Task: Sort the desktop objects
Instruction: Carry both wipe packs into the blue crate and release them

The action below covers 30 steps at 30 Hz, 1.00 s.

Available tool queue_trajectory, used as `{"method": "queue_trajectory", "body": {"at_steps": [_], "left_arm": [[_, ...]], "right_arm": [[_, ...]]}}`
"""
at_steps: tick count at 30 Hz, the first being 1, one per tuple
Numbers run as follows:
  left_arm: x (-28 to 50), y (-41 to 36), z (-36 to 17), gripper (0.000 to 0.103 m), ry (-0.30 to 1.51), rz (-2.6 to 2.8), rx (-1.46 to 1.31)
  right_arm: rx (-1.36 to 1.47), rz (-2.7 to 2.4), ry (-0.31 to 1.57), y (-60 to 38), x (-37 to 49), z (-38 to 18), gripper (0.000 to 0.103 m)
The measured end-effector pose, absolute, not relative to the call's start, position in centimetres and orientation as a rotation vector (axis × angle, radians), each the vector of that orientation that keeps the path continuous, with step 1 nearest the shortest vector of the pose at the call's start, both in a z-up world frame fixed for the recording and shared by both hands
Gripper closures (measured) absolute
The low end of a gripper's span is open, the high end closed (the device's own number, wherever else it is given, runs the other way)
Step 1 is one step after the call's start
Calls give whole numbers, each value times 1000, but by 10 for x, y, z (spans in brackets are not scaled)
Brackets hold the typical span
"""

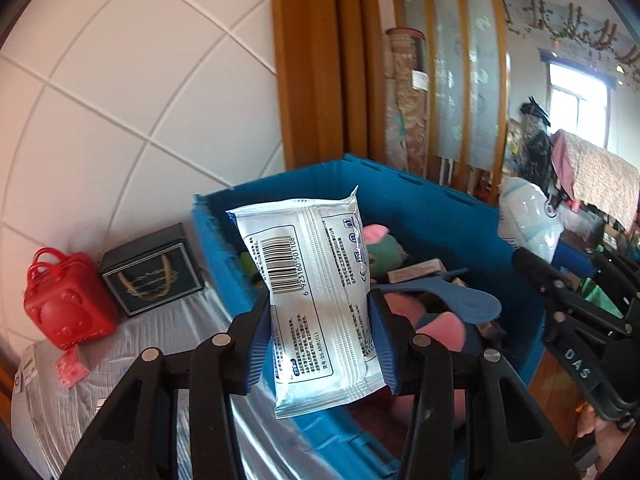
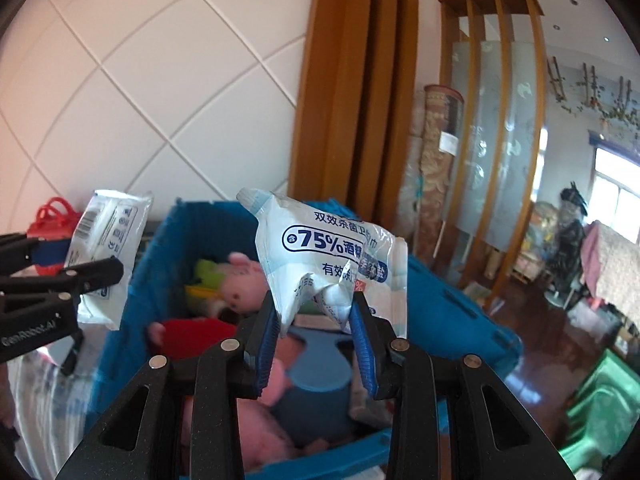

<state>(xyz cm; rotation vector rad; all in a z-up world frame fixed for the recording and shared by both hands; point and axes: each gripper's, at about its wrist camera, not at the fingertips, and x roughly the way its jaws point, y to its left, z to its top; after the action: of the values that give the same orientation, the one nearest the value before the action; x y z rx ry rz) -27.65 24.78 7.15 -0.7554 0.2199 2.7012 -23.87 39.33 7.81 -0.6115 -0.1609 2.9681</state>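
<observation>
We have a soft pack of wipes in each gripper, both held up over the blue crate [image 1: 432, 216]. Our left gripper [image 1: 320, 320] is clamped on a glossy white wipe pack [image 1: 316, 292], its blue ribbed pads pressing the two long sides; the pack stands nearly upright, its back facing the camera with a barcode, a raised centre seam and crimped ends. Our right gripper [image 2: 316, 320] pinches the second wipe pack [image 2: 328, 264] by its lower edge, so the thin film crumples and folds between the pads; the front shows "75%" in dark blue print. In the right wrist view the left gripper and its pack appear at the left, just beside the crate's near corner.

The crate is rigid blue plastic with ridged, slotted walls. Inside lie plush pink toys [image 2: 244, 280], something red [image 2: 192, 336] and a smooth blue-grey flat piece with a rounded end [image 1: 460, 300]; we cannot tell what that piece is.

Beside the crate on the wrinkled pale tablecloth [image 1: 160, 332] sit a black box [image 1: 154, 270] with a gold emblem and, next to it, a red moulded plastic case [image 1: 66, 300] with looped handles, both near the white tiled wall [image 1: 140, 80].
</observation>
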Motion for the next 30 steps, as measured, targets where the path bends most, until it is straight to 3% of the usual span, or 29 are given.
{"method": "queue_trajectory", "body": {"at_steps": [11, 15, 16, 17, 18, 19, 21, 30], "left_arm": [[-285, 294, 62, 58, 295, 2658, -803], [-286, 300, 59, 54, 319, 2666, -816], [-287, 298, 59, 47, 320, 2667, -819], [-286, 299, 59, 41, 320, 2672, -820], [-284, 298, 59, 27, 317, 2678, -811], [-282, 298, 60, 19, 315, 2686, -793], [-278, 298, 62, 15, 328, 2695, -755], [-265, 272, 69, 11, 270, 2728, -696]], "right_arm": [[-732, 2873, -192, 435, -262, 52, 68], [-737, 2858, -195, 444, -271, 47, 63], [-732, 2852, -198, 445, -271, 47, 60], [-727, 2846, -191, 446, -272, 47, 49], [-723, 2847, -178, 448, -272, 47, 29], [-720, 2848, -165, 451, -272, 48, 19], [-691, 2850, -160, 452, -267, 51, 0], [-650, 2853, -128, 449, -247, 67, 0]]}}
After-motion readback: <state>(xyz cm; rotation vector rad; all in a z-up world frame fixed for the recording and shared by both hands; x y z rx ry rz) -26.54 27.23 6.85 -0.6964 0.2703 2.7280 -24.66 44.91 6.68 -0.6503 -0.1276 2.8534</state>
